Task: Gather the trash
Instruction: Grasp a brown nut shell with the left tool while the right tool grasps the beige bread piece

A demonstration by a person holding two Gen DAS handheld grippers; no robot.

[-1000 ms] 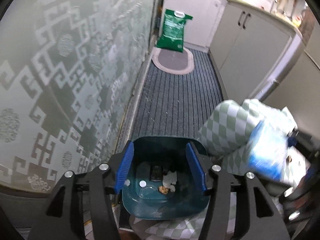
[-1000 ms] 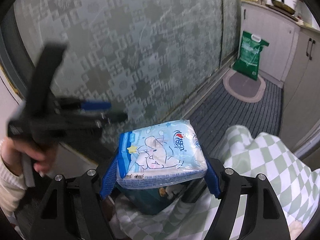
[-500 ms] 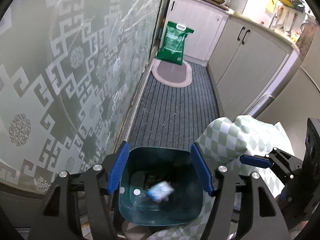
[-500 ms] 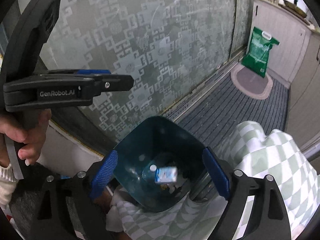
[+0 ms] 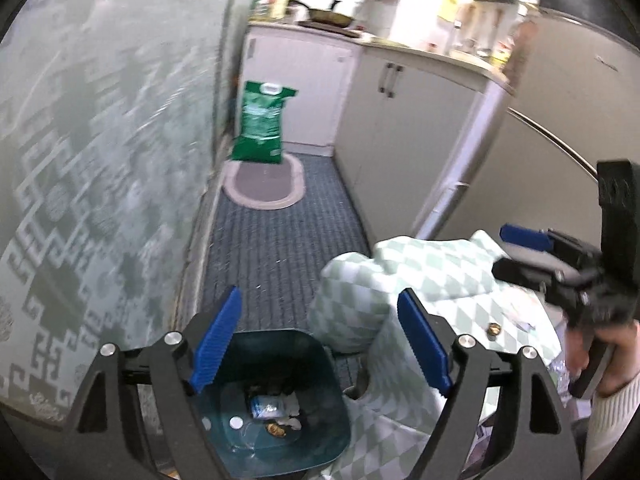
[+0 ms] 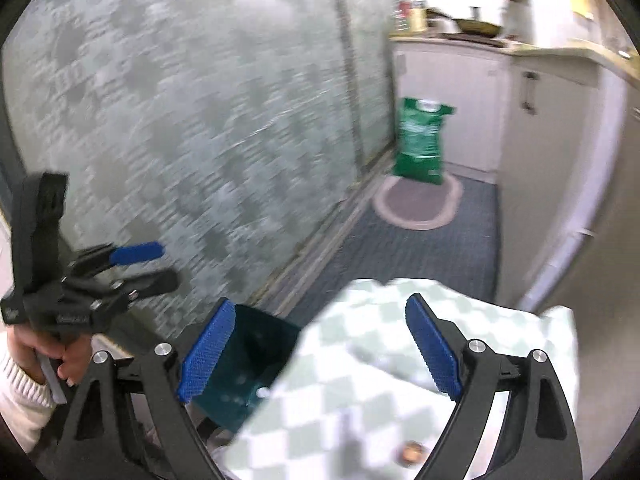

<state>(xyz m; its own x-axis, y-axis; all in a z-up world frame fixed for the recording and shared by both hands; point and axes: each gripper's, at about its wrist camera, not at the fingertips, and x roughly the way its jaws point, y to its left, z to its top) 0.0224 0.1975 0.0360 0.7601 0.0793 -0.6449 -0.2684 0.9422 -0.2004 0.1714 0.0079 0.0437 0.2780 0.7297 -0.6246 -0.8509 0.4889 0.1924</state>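
A teal trash bin [image 5: 316, 364] stands on the floor beside a table with a green-and-white checked cloth [image 5: 432, 276]. A blue-and-white wipes pack [image 5: 266, 405] and scraps lie at the bin's bottom. My left gripper [image 5: 320, 340] is open and empty above the bin. My right gripper [image 6: 320, 350] is open and empty above the cloth [image 6: 360, 380], with the bin [image 6: 256, 360] to its left. A small brown piece of trash [image 5: 495, 328] lies on the cloth; it also shows in the right wrist view [image 6: 412, 449]. Each gripper appears in the other's view: the right [image 5: 520, 252], the left [image 6: 140, 264].
A frosted patterned glass wall [image 5: 100, 180] runs along the left. A green bag [image 5: 262, 122] stands on an oval mat [image 5: 264, 184] at the far end of a striped floor runner. White cabinets [image 5: 400, 128] line the right side.
The wipes pack left my right gripper and dropped into the bin. Both grippers have since risen and tilted up, and the right one has swung rightward over the cloth.
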